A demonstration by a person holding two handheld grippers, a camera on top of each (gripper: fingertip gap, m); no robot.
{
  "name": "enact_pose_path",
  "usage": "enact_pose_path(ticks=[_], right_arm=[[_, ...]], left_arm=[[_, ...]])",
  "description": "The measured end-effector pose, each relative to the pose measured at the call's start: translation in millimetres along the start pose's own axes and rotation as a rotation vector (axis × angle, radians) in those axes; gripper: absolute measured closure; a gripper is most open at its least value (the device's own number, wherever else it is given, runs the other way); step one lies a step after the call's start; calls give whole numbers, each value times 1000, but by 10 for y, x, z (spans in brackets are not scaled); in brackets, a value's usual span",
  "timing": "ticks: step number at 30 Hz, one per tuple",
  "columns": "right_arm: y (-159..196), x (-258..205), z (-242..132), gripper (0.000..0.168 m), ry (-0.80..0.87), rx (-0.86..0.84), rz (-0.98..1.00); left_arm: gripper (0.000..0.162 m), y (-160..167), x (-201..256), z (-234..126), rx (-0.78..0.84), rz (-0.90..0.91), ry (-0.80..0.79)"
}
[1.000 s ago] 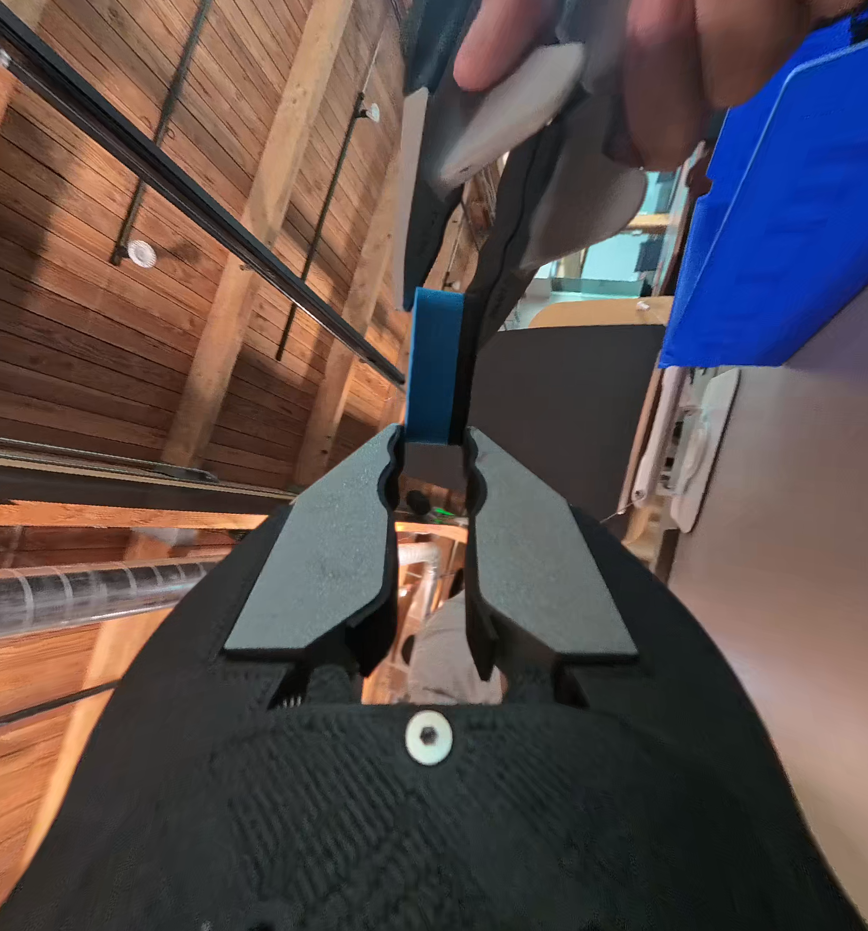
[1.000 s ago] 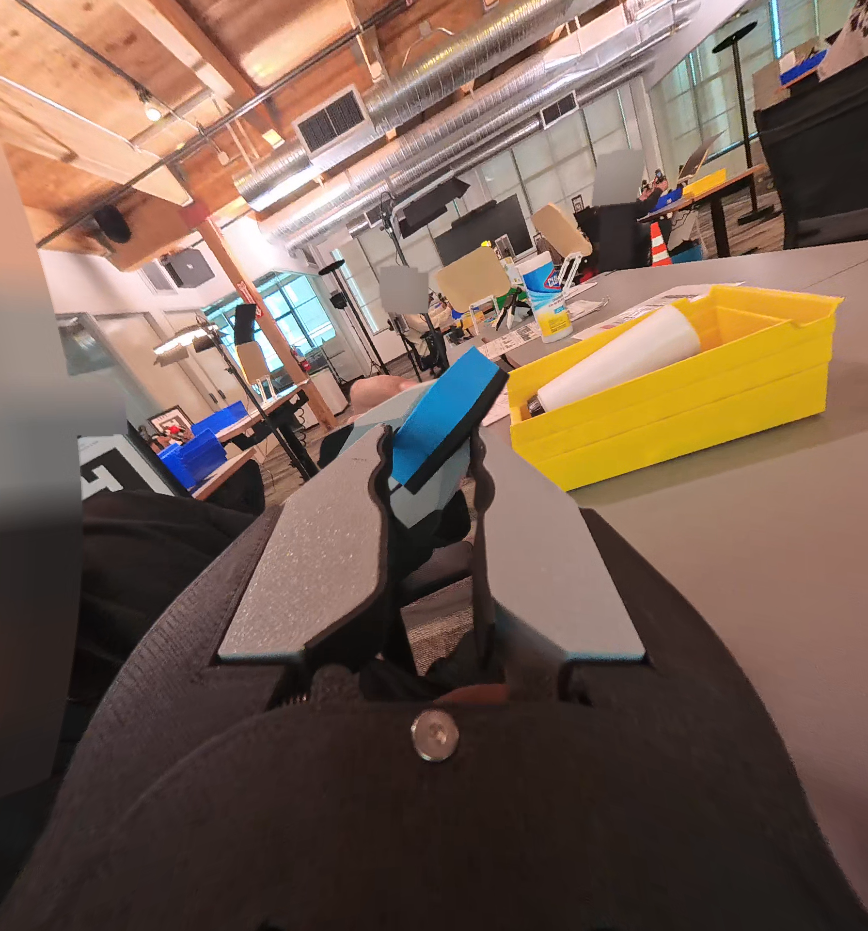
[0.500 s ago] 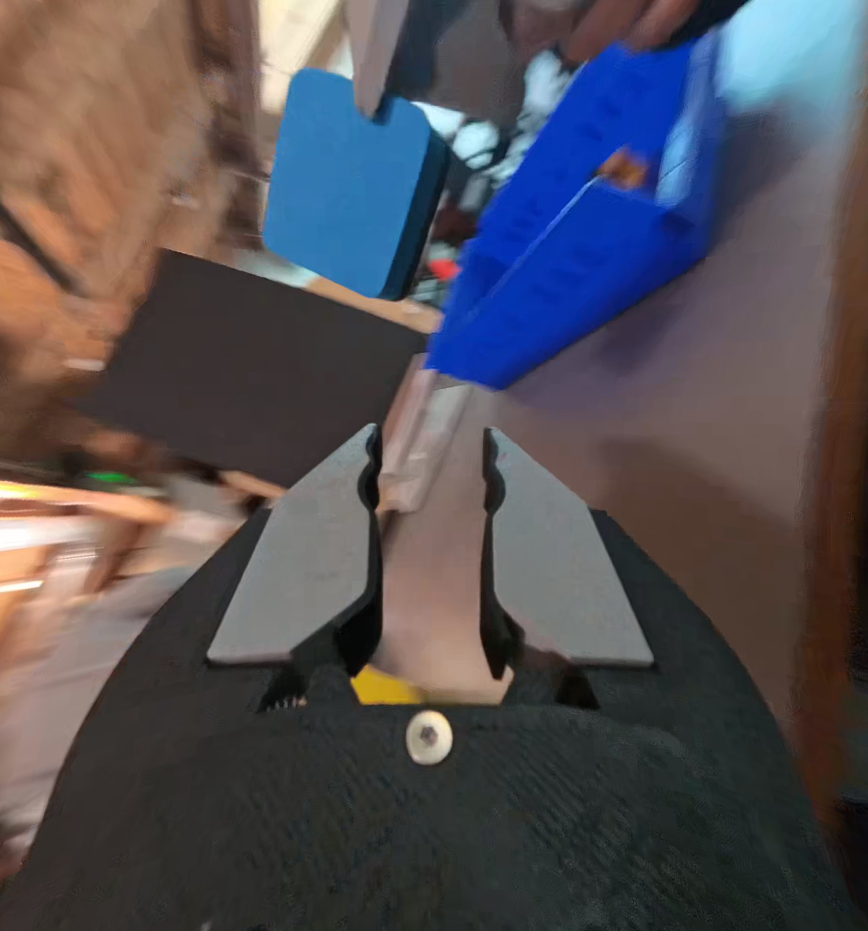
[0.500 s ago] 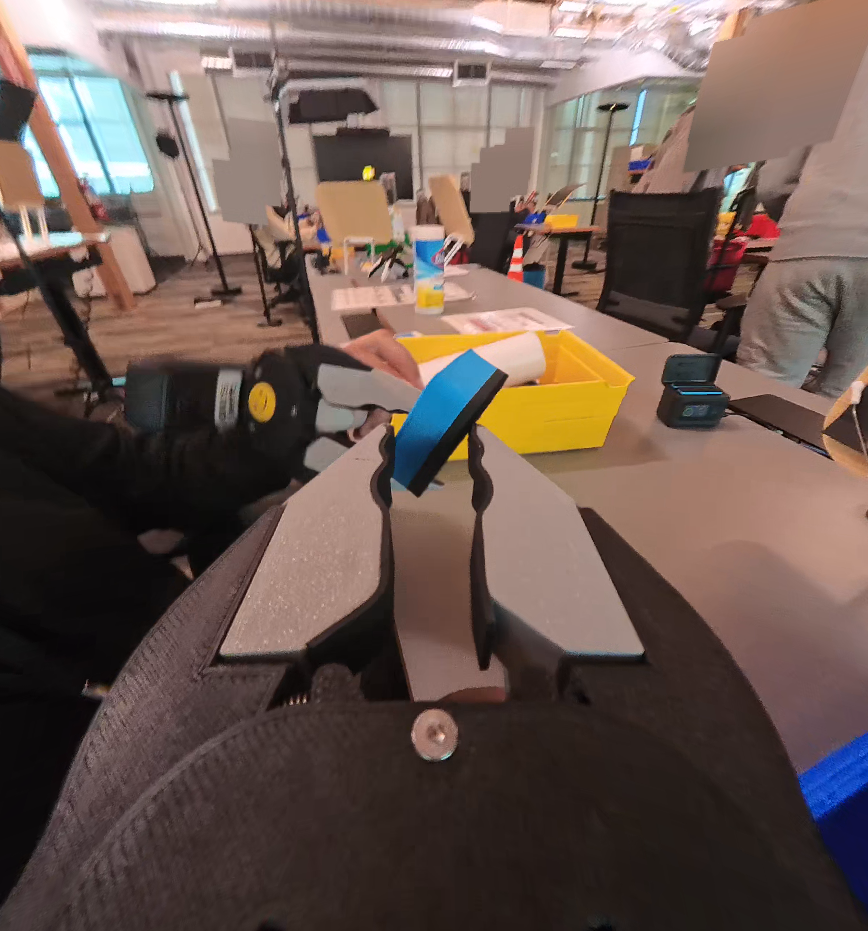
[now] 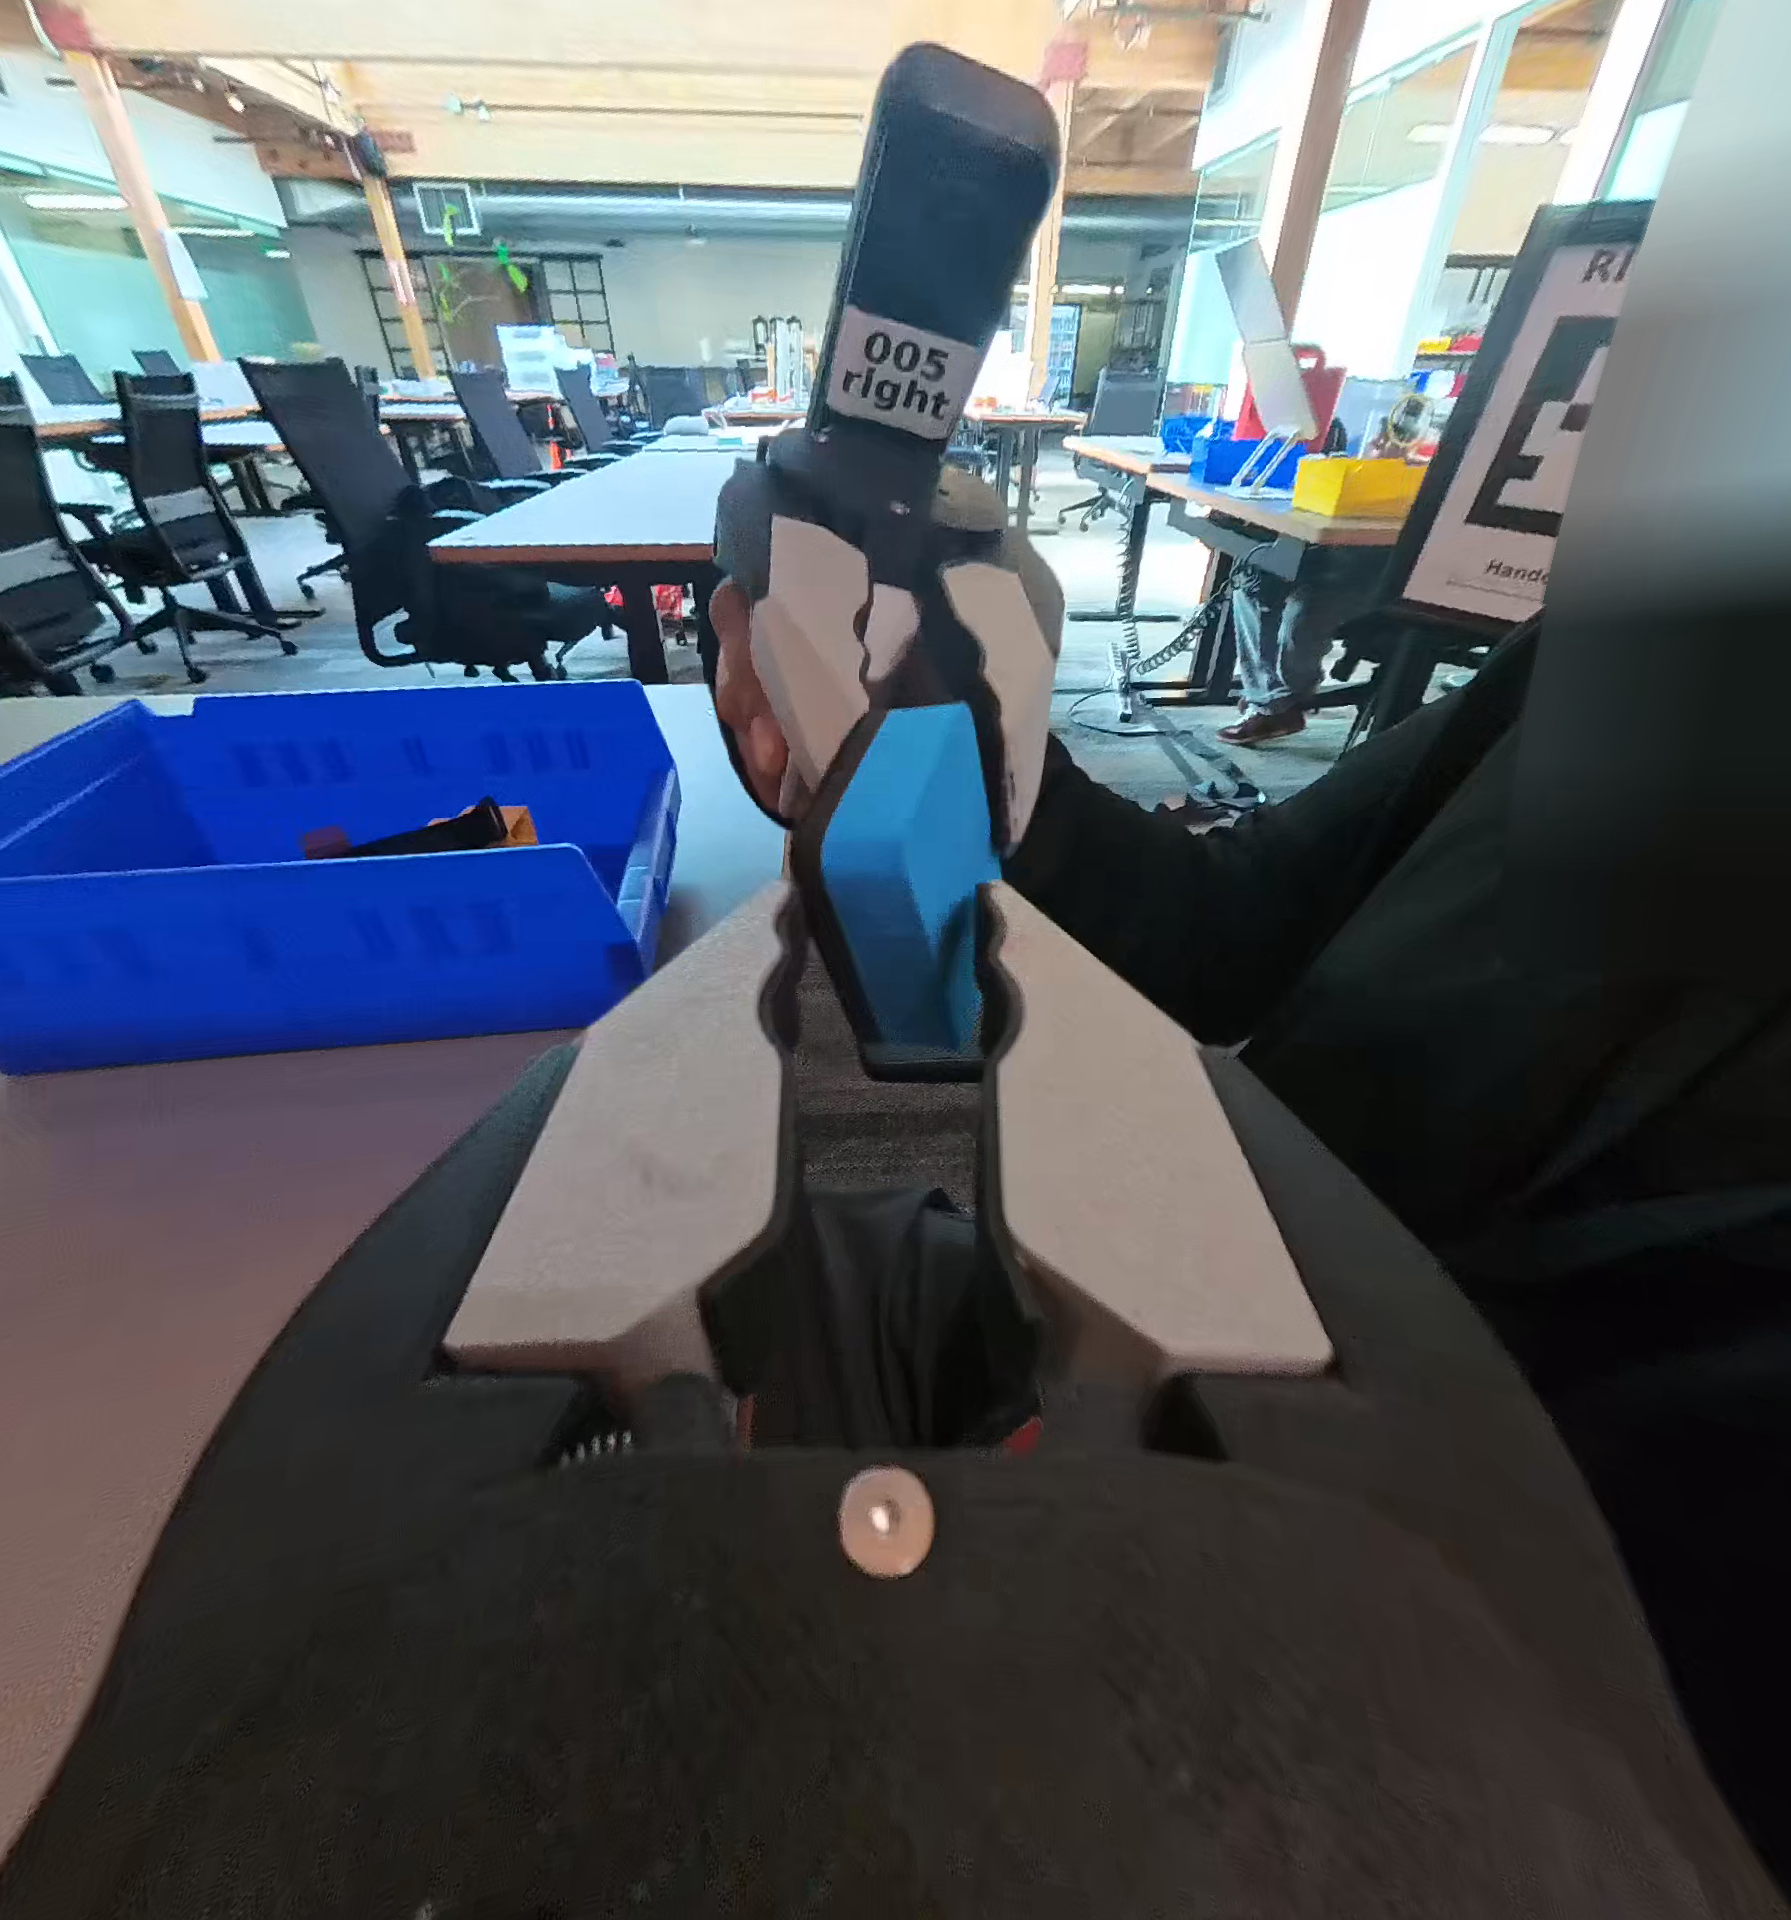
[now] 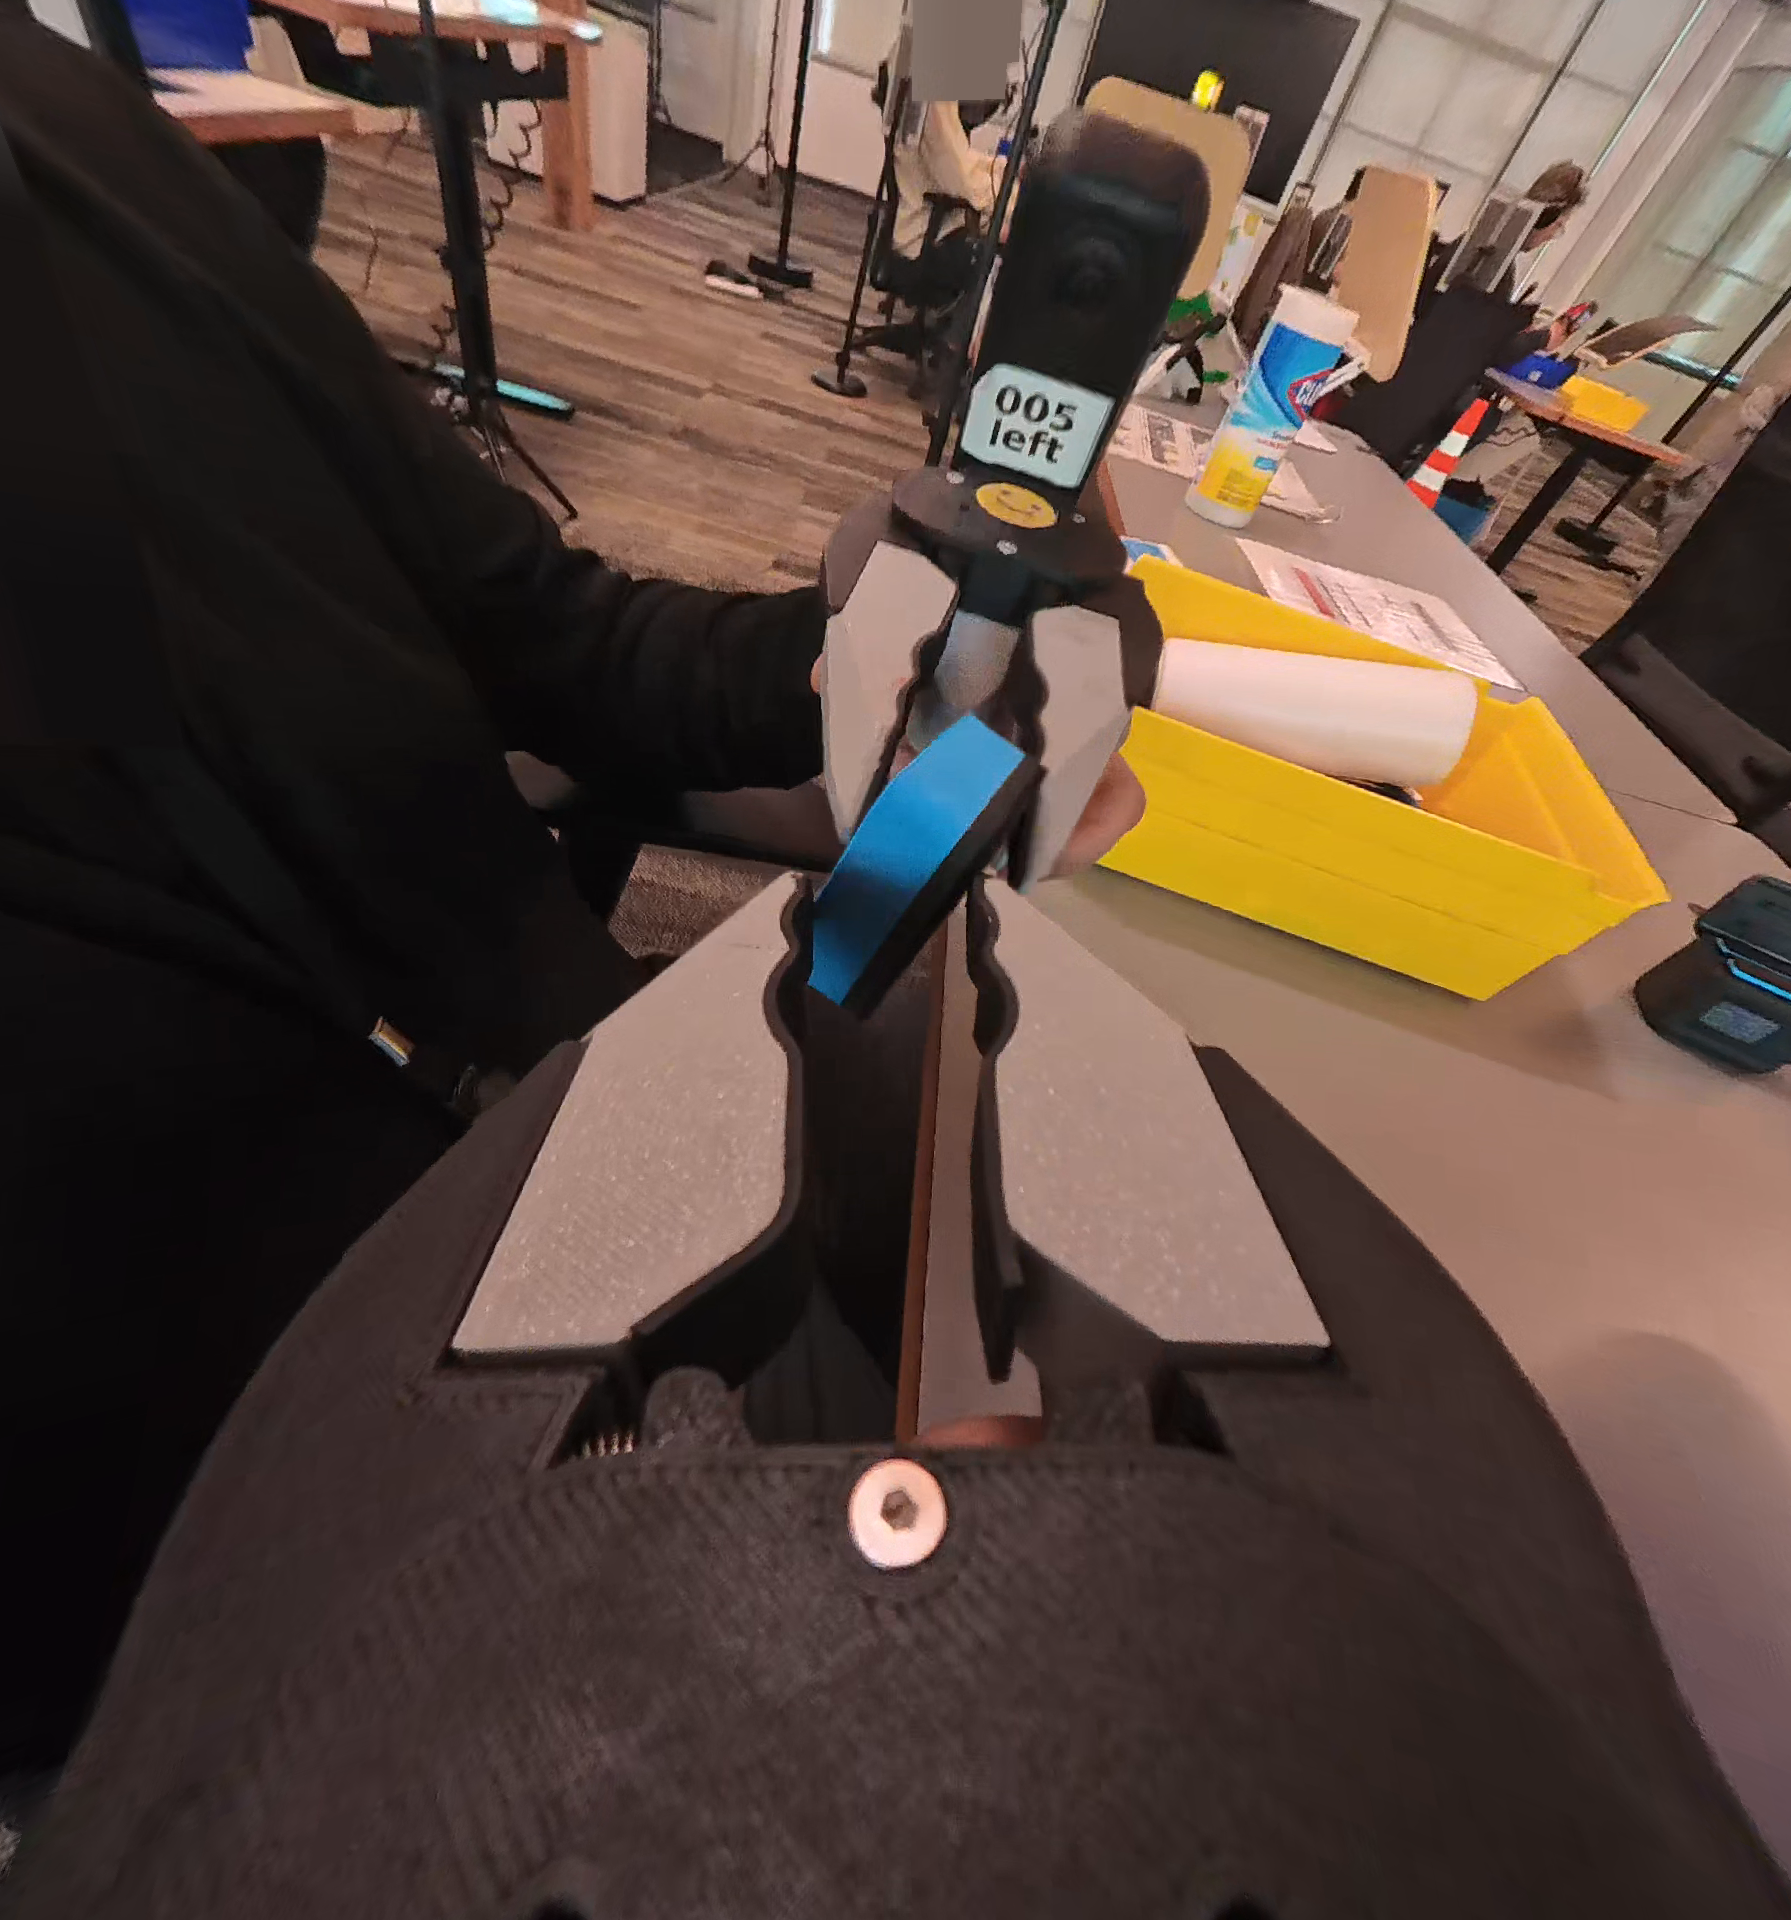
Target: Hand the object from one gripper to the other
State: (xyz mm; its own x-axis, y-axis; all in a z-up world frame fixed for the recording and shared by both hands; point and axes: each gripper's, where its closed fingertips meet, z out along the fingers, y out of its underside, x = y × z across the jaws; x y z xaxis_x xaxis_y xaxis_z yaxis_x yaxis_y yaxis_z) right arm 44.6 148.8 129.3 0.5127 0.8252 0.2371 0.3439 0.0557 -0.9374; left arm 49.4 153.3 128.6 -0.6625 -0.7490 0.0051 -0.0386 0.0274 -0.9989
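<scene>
The object is a flat blue pad with a black backing (image 5: 901, 883). It is held in the air between the two grippers, which face each other tip to tip. My right gripper (image 6: 886, 914) is shut on one end of the pad (image 6: 901, 842), which sits tilted across its fingers. In the left wrist view, the right gripper (image 5: 906, 769) comes in from above. My left gripper (image 5: 886, 914) has the other end between its fingertips, and both fingers touch it. The left gripper (image 6: 958, 790) also shows in the right wrist view, closed around the pad's far end.
A blue bin (image 5: 247, 935) holding a dark item (image 5: 413, 831) stands on the grey table (image 5: 143, 1195) to the left. A yellow bin (image 6: 1338, 883) with a white roll (image 6: 1306, 717), a wipes canister (image 6: 1275, 405) and a small black device (image 6: 1753, 987) lie to the right. The person's black sleeves are close by. Both grippers' tips are close together, under 4 cm apart.
Half a second ago my left gripper was open, away from the pad, which only the right held. Now the left fingers are around the pad again and have narrowed onto it.
</scene>
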Motion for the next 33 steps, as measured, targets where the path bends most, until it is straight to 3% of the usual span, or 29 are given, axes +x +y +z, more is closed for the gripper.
enact_pose_path(ticks=[3, 6, 12, 18, 25, 28, 33], right_arm=[[24, 4, 32, 144, 11, -15, 0], [19, 213, -23, 149, 151, -5, 20], [2, 358, -108, 129, 233, 21, 82], [37, 444, -47, 126, 358, -52, -60], [307, 424, 146, 133, 414, -264, -284], [382, 441, 188, 148, 420, -320, -335], [312, 499, 155, 148, 440, -288, -381]], left_arm=[[136, -2, -42, -24, -20, 63, -25], [138, -17, -251, -83, -83, 159, -179], [139, -56, -586, -286, -262, 605, -558], [139, 100, -562, -290, -466, 883, -602], [140, 263, -498, -159, -540, 980, -560], [140, 322, -515, -139, -555, 946, -551], [139, 209, -547, -145, -423, 804, -564]])
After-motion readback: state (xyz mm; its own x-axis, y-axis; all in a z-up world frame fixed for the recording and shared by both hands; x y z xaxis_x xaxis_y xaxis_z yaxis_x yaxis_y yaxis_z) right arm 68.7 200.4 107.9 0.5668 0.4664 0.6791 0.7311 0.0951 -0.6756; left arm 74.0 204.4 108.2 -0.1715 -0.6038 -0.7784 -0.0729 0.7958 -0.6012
